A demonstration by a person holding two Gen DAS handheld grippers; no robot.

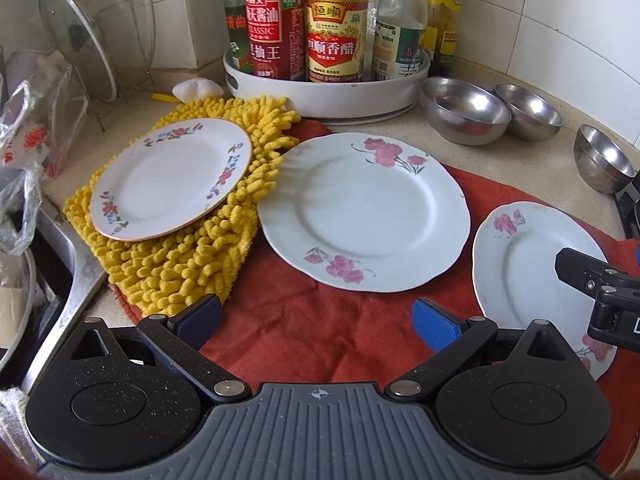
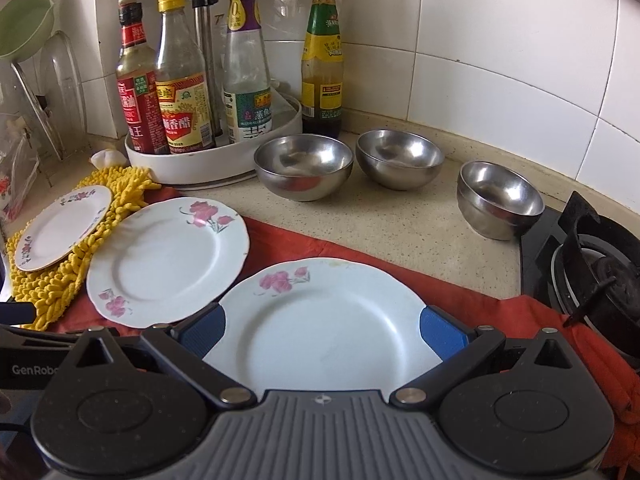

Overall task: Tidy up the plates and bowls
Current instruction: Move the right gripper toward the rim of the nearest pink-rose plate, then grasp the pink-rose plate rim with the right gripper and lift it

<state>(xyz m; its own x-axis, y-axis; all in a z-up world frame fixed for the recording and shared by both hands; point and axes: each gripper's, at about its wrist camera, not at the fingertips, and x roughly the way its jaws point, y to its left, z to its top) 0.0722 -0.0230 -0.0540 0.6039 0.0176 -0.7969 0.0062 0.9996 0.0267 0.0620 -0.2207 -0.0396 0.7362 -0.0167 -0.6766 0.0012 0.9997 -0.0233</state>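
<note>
Between the spread blue-padded jaws of the right gripper (image 2: 322, 330) lies a white round china plate with pink flowers (image 2: 320, 320), flat on a red cloth (image 2: 288, 240); the pads sit at its two side rims, though whether they touch it cannot be told. Low over the same red cloth, the left gripper (image 1: 318, 318) has its jaws wide apart too, with nothing between them but bare fabric. Just ahead of the left gripper rests a larger white scalloped plate with pink blossoms (image 1: 364, 216), also flat on the cloth. Beside it, to the left, a smaller white plate with a floral border and thin gold rim (image 1: 170, 178) sits slightly tilted on a yellow shaggy chenille mitt (image 1: 192, 256). Past the cloth, on the speckled beige surface (image 2: 380, 224), stand three upright stainless steel bowls: a left bowl (image 2: 304, 166) near a white round turntable tray (image 2: 192, 166) of sauce bottles, a middle bowl (image 2: 400, 158) just beside it, and a right bowl (image 2: 500, 204) apart, next to a black gas hob (image 2: 592, 256). Behind the small plate, a glass pan lid (image 1: 76, 40) leans in a wire rack against the tiled wall.
</note>
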